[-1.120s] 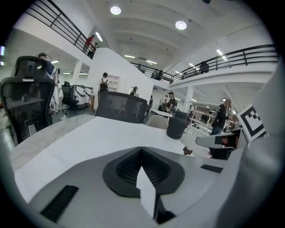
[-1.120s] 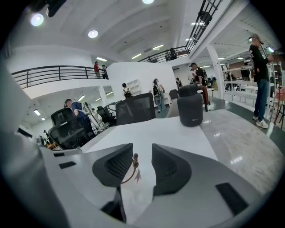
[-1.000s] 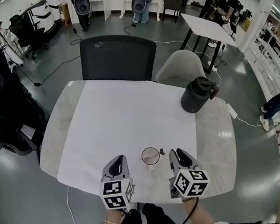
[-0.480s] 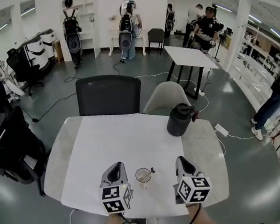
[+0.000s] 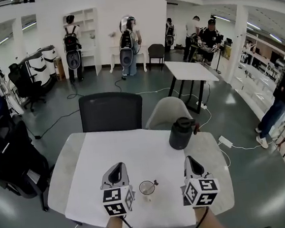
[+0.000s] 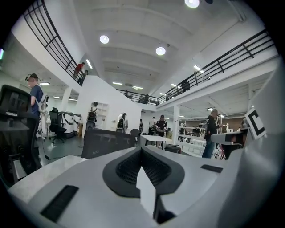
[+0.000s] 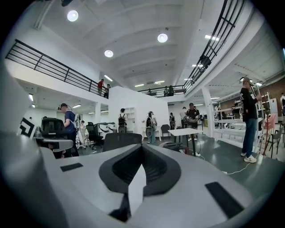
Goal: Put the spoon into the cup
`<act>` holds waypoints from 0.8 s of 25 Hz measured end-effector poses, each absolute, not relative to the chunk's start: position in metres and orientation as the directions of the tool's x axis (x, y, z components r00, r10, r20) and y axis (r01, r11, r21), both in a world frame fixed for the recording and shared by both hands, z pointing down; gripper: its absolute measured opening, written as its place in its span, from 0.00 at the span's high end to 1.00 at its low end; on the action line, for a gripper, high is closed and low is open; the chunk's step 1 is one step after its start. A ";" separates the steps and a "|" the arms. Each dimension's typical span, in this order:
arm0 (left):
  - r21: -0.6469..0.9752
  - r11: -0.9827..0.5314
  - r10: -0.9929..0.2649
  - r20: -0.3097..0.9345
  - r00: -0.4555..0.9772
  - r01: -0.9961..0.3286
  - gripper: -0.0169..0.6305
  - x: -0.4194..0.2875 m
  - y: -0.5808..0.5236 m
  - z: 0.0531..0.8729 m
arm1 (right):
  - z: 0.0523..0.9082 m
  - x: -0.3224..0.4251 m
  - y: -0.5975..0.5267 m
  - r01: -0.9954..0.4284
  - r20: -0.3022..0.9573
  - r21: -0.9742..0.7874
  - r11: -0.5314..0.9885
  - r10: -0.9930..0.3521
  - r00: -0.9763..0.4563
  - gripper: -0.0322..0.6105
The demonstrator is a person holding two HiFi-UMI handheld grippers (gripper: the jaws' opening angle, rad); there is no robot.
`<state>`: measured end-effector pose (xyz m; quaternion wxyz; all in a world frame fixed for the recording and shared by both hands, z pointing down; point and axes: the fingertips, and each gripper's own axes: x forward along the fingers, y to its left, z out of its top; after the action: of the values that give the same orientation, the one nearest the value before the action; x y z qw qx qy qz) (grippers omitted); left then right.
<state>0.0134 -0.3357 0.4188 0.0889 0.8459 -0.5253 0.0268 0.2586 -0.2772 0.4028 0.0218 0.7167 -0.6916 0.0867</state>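
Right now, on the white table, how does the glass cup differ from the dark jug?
The cup is small and clear; the jug is much larger, dark and opaque. The cup is open on top, with a spoon in it; the jug seems lidded. The cup stands near the front edge of the table; the jug stands far back on the right. Both stand upright.

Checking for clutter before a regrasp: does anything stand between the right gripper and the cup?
Nothing visible does. Only bare white tabletop lies between the right gripper and the cup, which holds the spoon. The dark jug stands farther back, out of the way.
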 end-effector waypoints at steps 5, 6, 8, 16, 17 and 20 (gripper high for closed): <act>0.120 -0.428 -0.887 0.133 0.442 -0.896 0.95 0.012 -0.337 0.417 | 0.404 0.258 -0.279 -0.995 0.161 -0.090 -0.045 -0.987 0.030 0.90; 0.121 -0.427 -0.887 0.134 0.441 -0.896 0.95 0.012 -0.338 0.418 | 0.406 0.258 -0.279 -0.994 0.163 -0.094 -0.046 -0.986 0.030 0.90; 0.124 -0.424 -0.887 0.142 0.439 -0.897 0.95 0.011 -0.339 0.422 | 0.408 0.257 -0.280 -0.993 0.165 -0.106 -0.046 -0.986 0.028 0.90; 0.120 -0.427 -0.883 0.156 0.442 -0.896 0.95 0.014 -0.336 0.426 | 0.410 0.259 -0.275 -0.990 0.174 -0.128 -0.051 -0.984 0.028 0.90; 0.121 -0.428 -0.882 0.157 0.443 -0.895 0.95 0.014 -0.335 0.427 | 0.411 0.258 -0.275 -0.990 0.176 -0.128 -0.051 -0.984 0.028 0.90; 0.120 -0.431 -0.881 0.162 0.446 -0.895 0.95 0.015 -0.334 0.432 | 0.415 0.258 -0.273 -0.990 0.183 -0.128 -0.050 -0.983 0.026 0.90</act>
<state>0.0145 -0.3343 0.4315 0.0943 0.8449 -0.5252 0.0371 0.2576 -0.2731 0.4154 0.0173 0.7162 -0.6888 0.1108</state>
